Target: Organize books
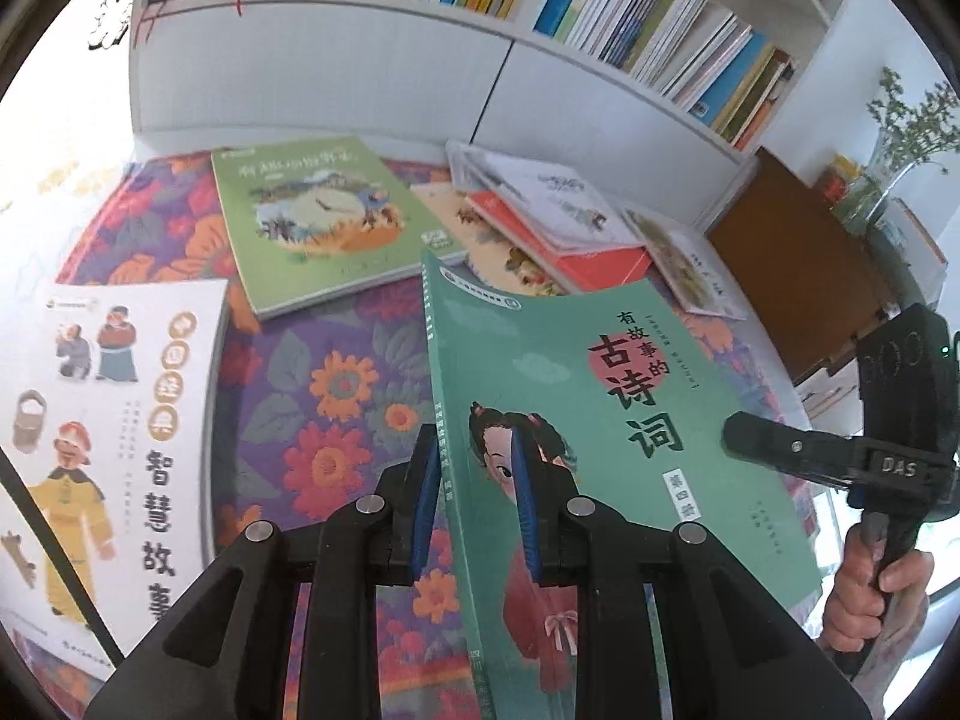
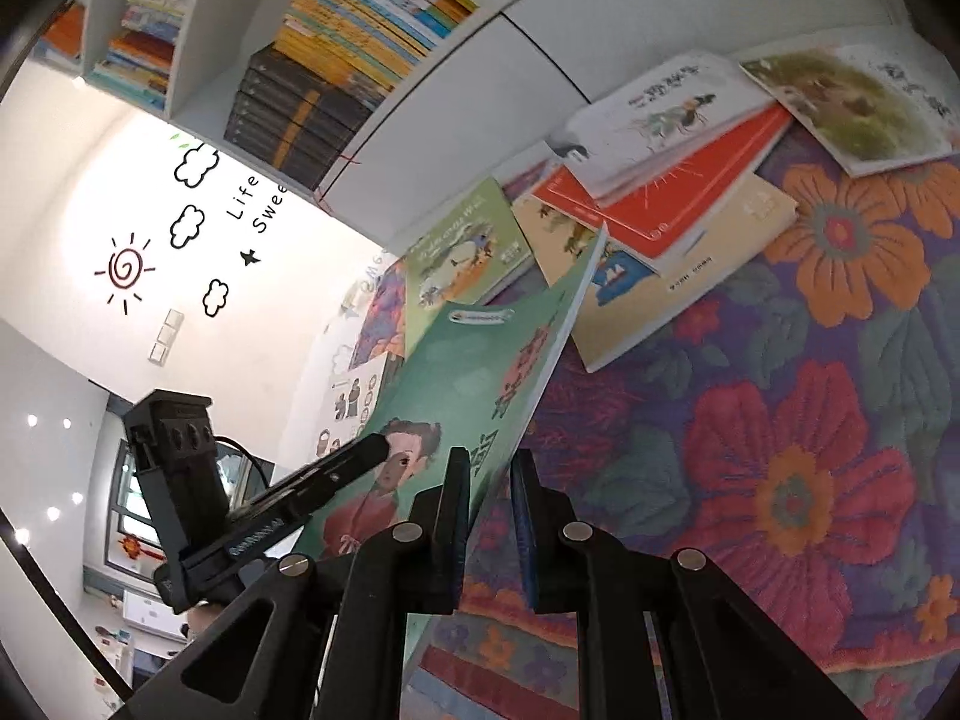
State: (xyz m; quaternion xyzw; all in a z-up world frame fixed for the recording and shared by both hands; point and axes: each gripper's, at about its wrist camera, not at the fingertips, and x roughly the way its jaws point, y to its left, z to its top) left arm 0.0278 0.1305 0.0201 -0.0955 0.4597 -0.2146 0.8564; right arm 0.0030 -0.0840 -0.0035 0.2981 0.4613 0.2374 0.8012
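A: Teal book [image 1: 600,420], thin paperback, is up off the flowered cloth [image 1: 336,360], front edge sagging. Light, floppy, glossy.
B: Left gripper [image 1: 474,504] pinches near the spine; right gripper [image 2: 489,516] is clamped on its outer edge.
A: I'd hold deep by the spine, or it bends and slips.

The left gripper [image 1: 474,498] clamps the spine edge of a teal book [image 1: 600,420], lifted off the floral cloth [image 1: 336,396]. The right gripper [image 1: 744,438] grips its right edge.
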